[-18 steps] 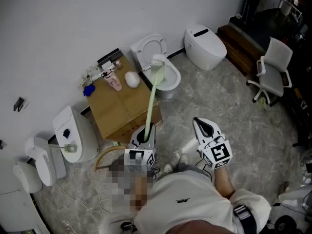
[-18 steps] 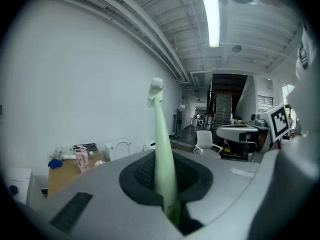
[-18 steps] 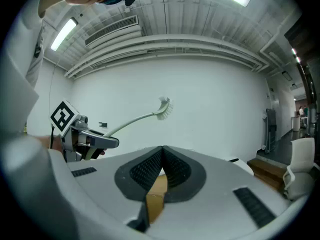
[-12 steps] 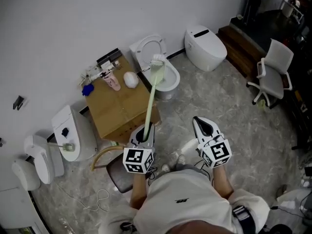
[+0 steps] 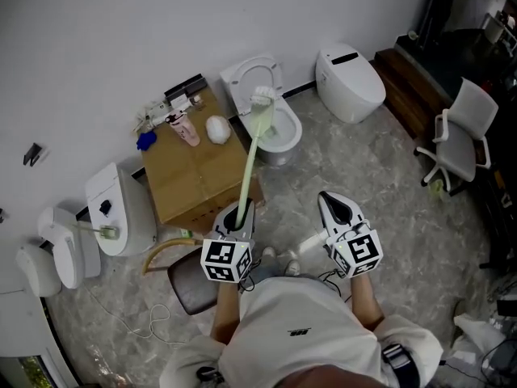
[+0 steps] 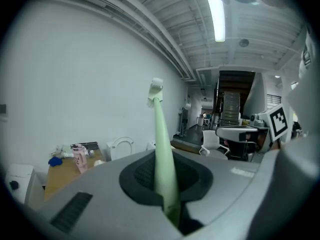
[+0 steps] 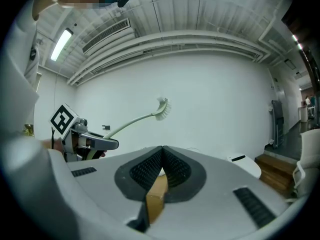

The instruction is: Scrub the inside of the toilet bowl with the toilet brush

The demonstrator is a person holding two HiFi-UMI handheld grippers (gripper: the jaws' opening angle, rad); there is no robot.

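Observation:
A white toilet [image 5: 284, 141] with its lid up stands against the far wall. The pale green toilet brush [image 5: 248, 166] slants up from my left gripper [image 5: 241, 210], which is shut on its handle [image 6: 164, 160]. Its white bristle head [image 5: 262, 98] is raised in the air and lines up with the back rim of the bowl. In the left gripper view the head [image 6: 155, 91] points up in front of the wall, above the toilet lid [image 6: 121, 146]. My right gripper [image 5: 332, 203] hangs beside the left one, shut and with nothing in it [image 7: 162, 153]. It sees the brush [image 7: 162, 107] to its left.
A cardboard box [image 5: 196, 183] left of the toilet carries a pink bottle [image 5: 187, 131], a white round object [image 5: 217, 128] and small items. A second closed toilet [image 5: 350, 80] stands to the right, another [image 5: 111, 210] to the left. An office chair [image 5: 460, 137] is at the far right, a dark stool [image 5: 189, 286] at my feet.
The head view has shifted slightly, so the room sits a little further right. The brush stays raised over the toilet in the left gripper, and the right gripper keeps its place.

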